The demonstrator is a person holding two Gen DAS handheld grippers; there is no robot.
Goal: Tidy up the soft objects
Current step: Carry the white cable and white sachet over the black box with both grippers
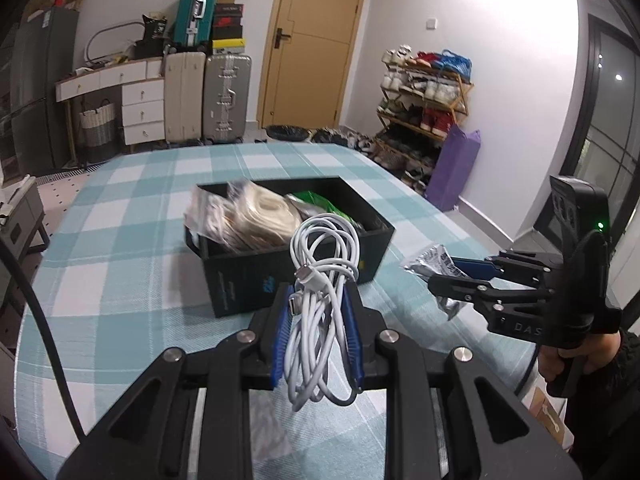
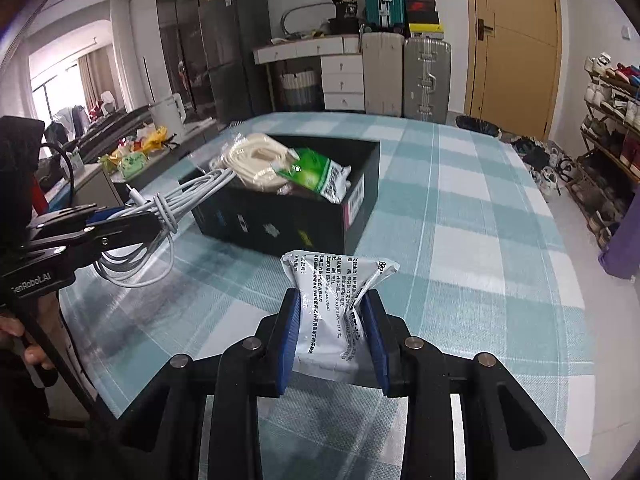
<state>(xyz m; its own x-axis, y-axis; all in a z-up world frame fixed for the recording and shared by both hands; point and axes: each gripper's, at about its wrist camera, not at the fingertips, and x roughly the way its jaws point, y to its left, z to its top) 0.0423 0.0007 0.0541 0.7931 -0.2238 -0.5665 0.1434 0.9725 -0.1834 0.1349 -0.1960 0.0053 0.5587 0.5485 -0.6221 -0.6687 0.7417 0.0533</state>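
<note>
My left gripper [image 1: 318,292] is shut on a coiled white USB cable [image 1: 322,264] and holds it above the table, just in front of a black box [image 1: 244,276]. The box holds a bagged beige cable coil [image 1: 260,212] and a green packet [image 1: 316,202]. My right gripper [image 2: 332,300] is shut on a silver-white printed packet [image 2: 336,292], held above the table near the box [image 2: 280,224]. It shows in the left wrist view [image 1: 436,274] to the right of the box. The left gripper [image 2: 156,216] with the cable [image 2: 180,200] shows at left in the right wrist view.
The table carries a teal-and-white checked cloth [image 1: 120,240]. Suitcases [image 1: 226,96], drawers [image 1: 142,108], a wooden door [image 1: 316,40] and a shoe rack [image 1: 424,100] stand behind it. A purple bag [image 1: 454,168] sits on the floor at right. A side counter with clutter [image 2: 132,152] lies left.
</note>
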